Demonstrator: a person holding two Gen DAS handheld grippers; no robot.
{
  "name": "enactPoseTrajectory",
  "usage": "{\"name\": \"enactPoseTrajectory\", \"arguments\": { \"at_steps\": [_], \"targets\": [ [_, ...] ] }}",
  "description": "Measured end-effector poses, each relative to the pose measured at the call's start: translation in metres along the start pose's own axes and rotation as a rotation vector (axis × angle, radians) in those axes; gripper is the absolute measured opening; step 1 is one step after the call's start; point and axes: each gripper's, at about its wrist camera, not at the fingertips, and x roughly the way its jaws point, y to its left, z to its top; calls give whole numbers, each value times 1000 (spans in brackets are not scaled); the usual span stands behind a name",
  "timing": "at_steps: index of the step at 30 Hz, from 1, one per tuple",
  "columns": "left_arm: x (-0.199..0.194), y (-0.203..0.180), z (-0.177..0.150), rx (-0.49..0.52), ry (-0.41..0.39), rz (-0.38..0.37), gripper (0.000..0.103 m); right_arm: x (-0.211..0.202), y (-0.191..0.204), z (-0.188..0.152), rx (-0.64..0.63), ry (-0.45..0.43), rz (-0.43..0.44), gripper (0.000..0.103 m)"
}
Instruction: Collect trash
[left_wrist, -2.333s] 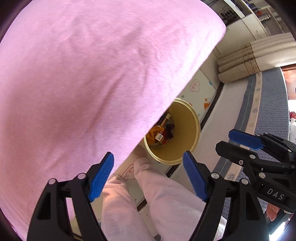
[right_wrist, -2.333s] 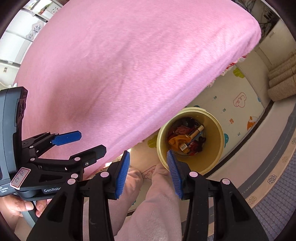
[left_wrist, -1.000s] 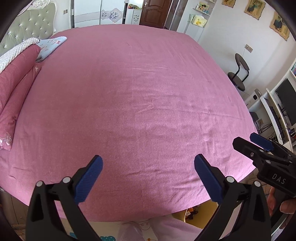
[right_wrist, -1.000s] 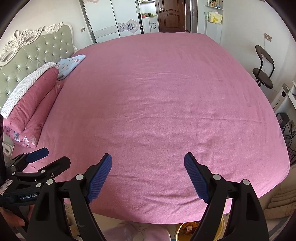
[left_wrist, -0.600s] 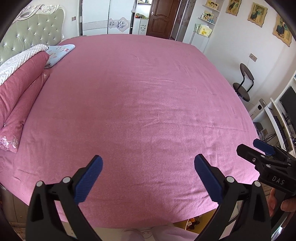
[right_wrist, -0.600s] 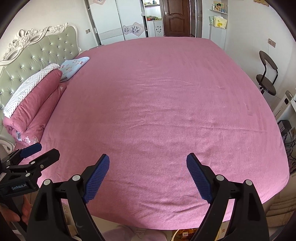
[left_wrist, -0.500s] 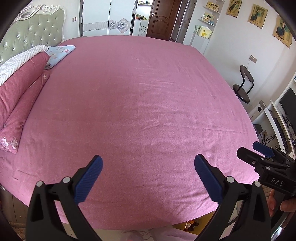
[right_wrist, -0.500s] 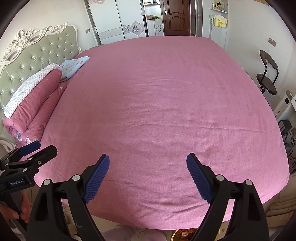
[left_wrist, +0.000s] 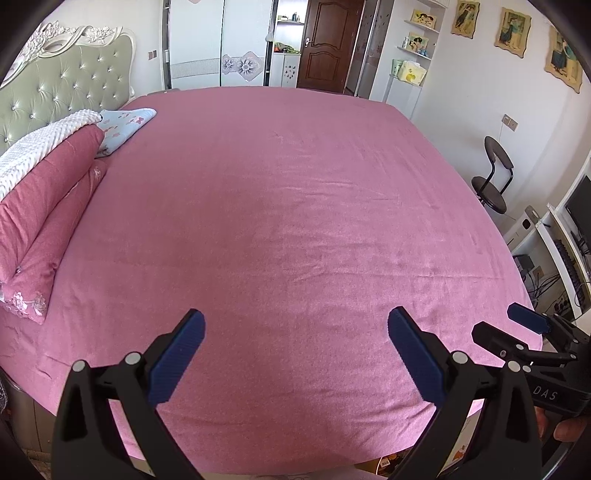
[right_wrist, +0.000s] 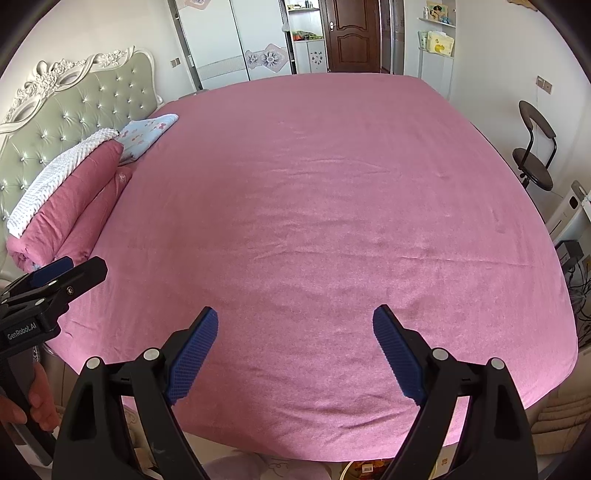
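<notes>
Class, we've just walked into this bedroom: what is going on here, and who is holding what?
A person holds two black clamp-style grippers with blue pads over a large bed covered by a pink sheet. The left gripper and the right gripper are both open and hold nothing. No trash shows on the sheet. Folded pink bedding lies by the green tufted headboard. A sliver of the yellow trash bin shows at the bed's near edge.

"DAS" on right gripper (left_wrist: 524, 328), "GenRobot.AI" on left gripper (right_wrist: 55, 273)
</notes>
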Motion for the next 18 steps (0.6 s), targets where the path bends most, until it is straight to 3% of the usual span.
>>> {"name": "enactPoseTrajectory", "arguments": {
  "at_steps": [11, 18],
  "targets": [
    [0, 1, 11, 8, -7, -8, 99, 5, -9, 3, 28, 6, -19, 83],
    [2, 9, 18, -19, -19, 33, 99, 8, -8, 6, 22, 7, -17, 83]
  ]
}}
